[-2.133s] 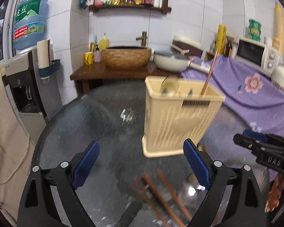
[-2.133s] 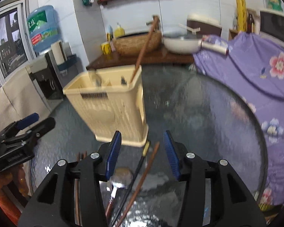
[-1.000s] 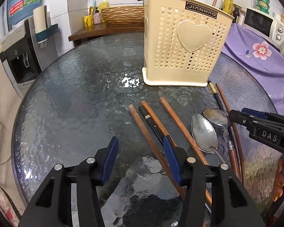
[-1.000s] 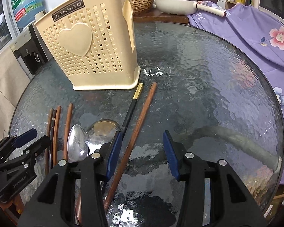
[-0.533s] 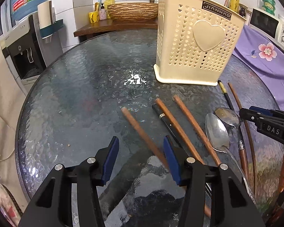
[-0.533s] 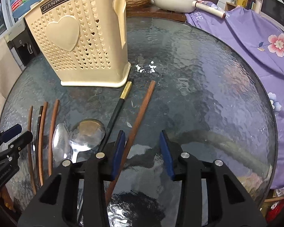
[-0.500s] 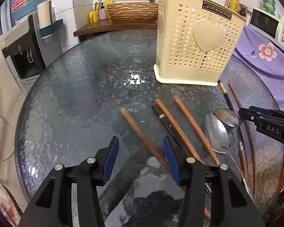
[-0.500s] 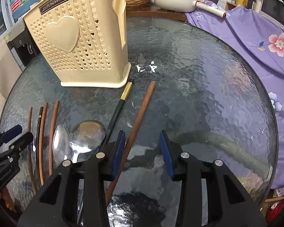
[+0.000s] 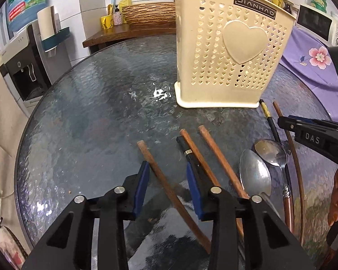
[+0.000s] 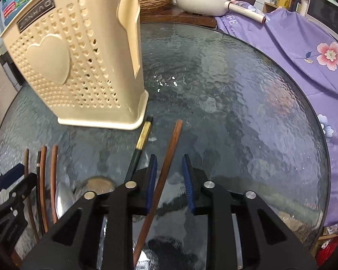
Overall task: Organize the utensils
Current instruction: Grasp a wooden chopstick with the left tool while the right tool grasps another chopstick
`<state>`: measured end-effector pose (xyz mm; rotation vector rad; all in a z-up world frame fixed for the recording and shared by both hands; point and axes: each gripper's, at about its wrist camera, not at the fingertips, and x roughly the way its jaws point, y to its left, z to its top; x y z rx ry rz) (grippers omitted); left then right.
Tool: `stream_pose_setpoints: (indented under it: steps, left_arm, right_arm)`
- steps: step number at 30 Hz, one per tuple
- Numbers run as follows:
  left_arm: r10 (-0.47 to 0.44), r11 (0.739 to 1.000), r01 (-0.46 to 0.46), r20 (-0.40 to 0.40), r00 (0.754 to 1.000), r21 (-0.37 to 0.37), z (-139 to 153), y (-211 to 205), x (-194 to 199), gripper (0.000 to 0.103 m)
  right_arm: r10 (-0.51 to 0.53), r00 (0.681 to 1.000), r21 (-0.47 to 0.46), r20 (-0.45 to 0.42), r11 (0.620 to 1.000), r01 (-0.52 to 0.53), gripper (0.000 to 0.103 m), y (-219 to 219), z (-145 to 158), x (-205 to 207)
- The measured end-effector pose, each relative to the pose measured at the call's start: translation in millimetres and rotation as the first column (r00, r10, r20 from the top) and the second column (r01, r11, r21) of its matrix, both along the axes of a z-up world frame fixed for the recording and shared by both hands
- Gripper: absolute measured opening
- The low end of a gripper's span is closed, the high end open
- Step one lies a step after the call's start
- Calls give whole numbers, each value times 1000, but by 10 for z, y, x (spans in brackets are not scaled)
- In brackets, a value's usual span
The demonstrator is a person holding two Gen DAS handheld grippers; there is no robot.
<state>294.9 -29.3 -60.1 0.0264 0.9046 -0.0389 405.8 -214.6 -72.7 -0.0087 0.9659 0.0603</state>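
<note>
1. Nearest in the left wrist view, the left tool (image 9: 167, 181) is closing. One brown chopstick (image 9: 169, 186) lies on the table between its blue pads, not yet pinched as far as I can tell.
2. Nearest in the right wrist view, the right tool (image 10: 170, 181) is also closing. Another brown chopstick (image 10: 164, 175) runs up between its pads with a gap still showing on the right side.
3. Just beyond, loose utensils remain on the glass table (image 9: 90, 123): a black chopstick (image 9: 189, 155) beside two more brown ones, two metal spoons (image 9: 255, 173) lying together, and a black gold-banded chopstick (image 10: 142, 141) whose tip reaches the holder's foot.
4. Farther back stands the cream utensil holder (image 9: 227, 58), upright on the table. One stick tip pokes above its rim, so at least one piece seems to be stowed already.
5. Judged from this, the task is early: most pieces still lie flat, and both chopsticks now being gripped have to be lifted and dropped into the holder.
</note>
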Motion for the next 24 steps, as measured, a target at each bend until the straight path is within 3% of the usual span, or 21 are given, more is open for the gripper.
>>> stream_pose_setpoints:
  steps: [6, 24]
  left_arm:
    - [-11, 1000, 11, -13, 1000, -6, 11, -75, 102, 19]
    - [-9, 1000, 9, 7, 1000, 19, -5, -164, 64, 15]
  right_arm:
    - [-27, 1000, 11, -12, 1000, 27, 11, -13, -5, 187]
    - [-35, 999, -12, 11, 999, 35, 10, 73, -48, 74]
